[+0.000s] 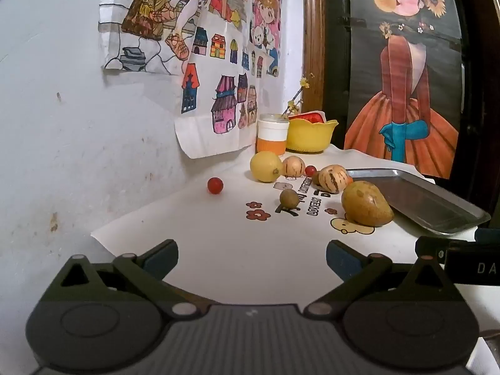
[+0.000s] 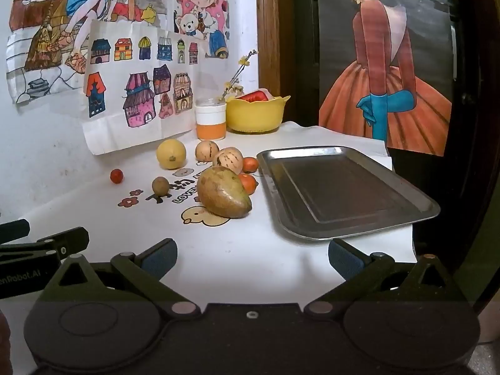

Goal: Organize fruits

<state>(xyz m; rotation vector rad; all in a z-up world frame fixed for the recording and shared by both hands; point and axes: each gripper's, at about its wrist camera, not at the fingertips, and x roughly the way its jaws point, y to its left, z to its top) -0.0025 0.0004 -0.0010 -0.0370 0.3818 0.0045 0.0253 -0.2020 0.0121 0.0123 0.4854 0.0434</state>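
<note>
White printed cloth [image 2: 250, 250] over table, coloured drawings [image 2: 137, 93] taped on wall behind. Steel tray [image 2: 343, 193] at 2 o'clock in right wrist view, bare. Yellow bowl [image 2: 254, 114] and orange-white cup [image 2: 211, 120] at 12, against wall. Mango [image 2: 223, 193] nearest, just left of tray. Behind it at 11: yellow round fruit [image 2: 171, 153], two striped melons [image 2: 229, 159] [image 2: 207, 151], two small orange fruits [image 2: 250, 164] [image 2: 248, 182] beside tray edge. Brown kiwi-like fruit [image 2: 160, 185] at 10, small red fruit [image 2: 116, 176] further left, apart from rest. Left gripper [image 1: 251, 257] spread wide, empty. Right gripper [image 2: 252, 257] spread wide, empty, low over cloth.
</note>
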